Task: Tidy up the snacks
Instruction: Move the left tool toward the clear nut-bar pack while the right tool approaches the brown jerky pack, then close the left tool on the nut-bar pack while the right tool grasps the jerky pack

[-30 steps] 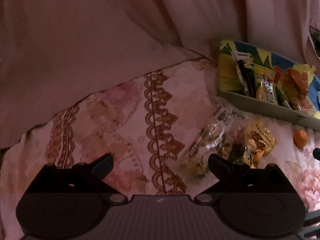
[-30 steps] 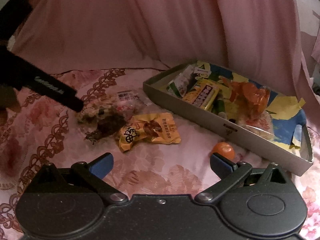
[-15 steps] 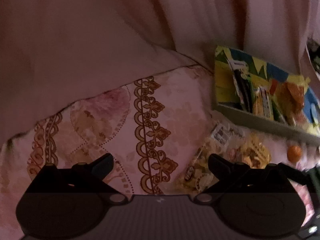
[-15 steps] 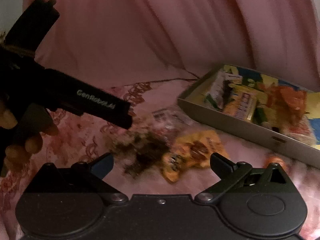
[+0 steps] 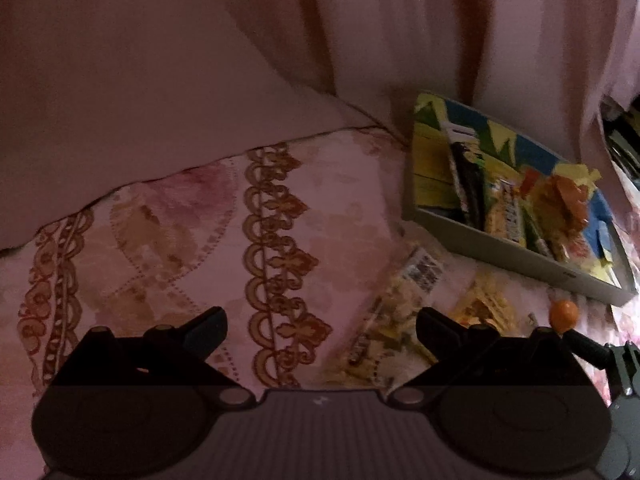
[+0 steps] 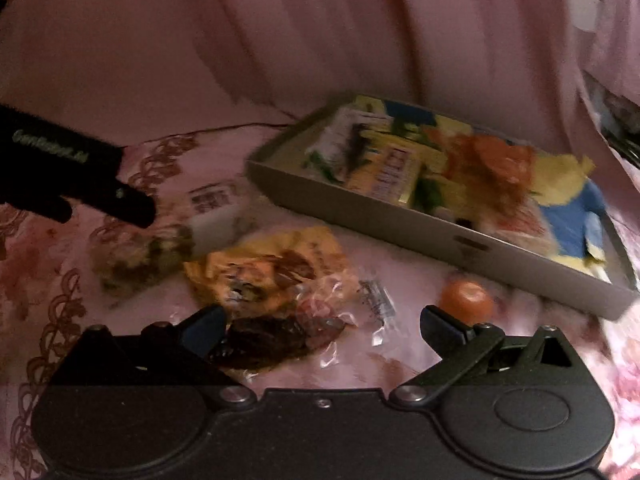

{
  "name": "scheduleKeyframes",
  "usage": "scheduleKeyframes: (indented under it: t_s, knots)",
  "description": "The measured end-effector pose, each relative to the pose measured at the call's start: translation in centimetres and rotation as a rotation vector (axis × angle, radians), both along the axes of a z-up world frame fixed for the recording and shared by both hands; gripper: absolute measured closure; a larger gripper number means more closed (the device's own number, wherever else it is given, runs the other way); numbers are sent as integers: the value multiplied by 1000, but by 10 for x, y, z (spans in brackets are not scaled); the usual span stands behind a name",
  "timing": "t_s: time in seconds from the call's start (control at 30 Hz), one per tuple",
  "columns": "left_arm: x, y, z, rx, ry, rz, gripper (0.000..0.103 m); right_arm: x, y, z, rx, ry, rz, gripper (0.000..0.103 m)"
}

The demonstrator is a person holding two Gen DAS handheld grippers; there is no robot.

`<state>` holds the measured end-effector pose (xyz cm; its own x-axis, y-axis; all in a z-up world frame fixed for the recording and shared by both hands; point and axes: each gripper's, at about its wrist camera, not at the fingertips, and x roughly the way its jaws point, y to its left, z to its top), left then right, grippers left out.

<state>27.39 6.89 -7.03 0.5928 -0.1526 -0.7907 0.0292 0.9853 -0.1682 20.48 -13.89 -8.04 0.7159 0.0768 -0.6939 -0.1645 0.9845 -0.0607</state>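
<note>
- Roughly halfway, I'd judge: the tray (image 6: 400, 222) already holds several packets, among them a yellow bar, a green-and-white wrapper and an orange bag
- Left outside it, on the flowered bedspread (image 5: 168, 240): a yellow packet (image 6: 276, 264) just in front of the tray, a clear bag of pale snacks (image 6: 140, 256) to that packet's left, a dark snack in clear wrap (image 6: 280, 336) nearer than the tray, and a small orange ball (image 6: 466, 300) just beside the tray's front wall
- Right tongs (image 6: 320, 324) hover low in front of the tray with jaws wide apart, holding nothing, the dark snack lying between the tips
- Left tongs (image 5: 320, 322) are also wide open and empty, well left of the tray, the clear bag (image 5: 400, 312) just beside the right tip
</note>
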Motion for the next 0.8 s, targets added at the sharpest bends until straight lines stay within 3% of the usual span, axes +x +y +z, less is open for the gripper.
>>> scheduleKeyframes:
  t_s: [0.23,0.37,0.43,0.5,0.6,0.8]
  knots:
    - [2,-22,-4,51,-18,-106,7,-13,-1,2,25,44,8,1]
    - [10,-25,-11,-4,32,-134,28,-17,-4,2,132,99,-6,1]
    - [13,-23,-14,-43,52,-127,33,-19,-8,3,187,107,-11,1]
    - [14,-23,-13,-37,44,-131,42,-15,-10,1,222,116,-24,1]
    - [14,-24,-14,-53,55,-146,51,-9,-13,-5,257,123,-49,13]
    - [13,-19,-12,-89,119,-124,55,0,-18,-8,266,79,-72,21]
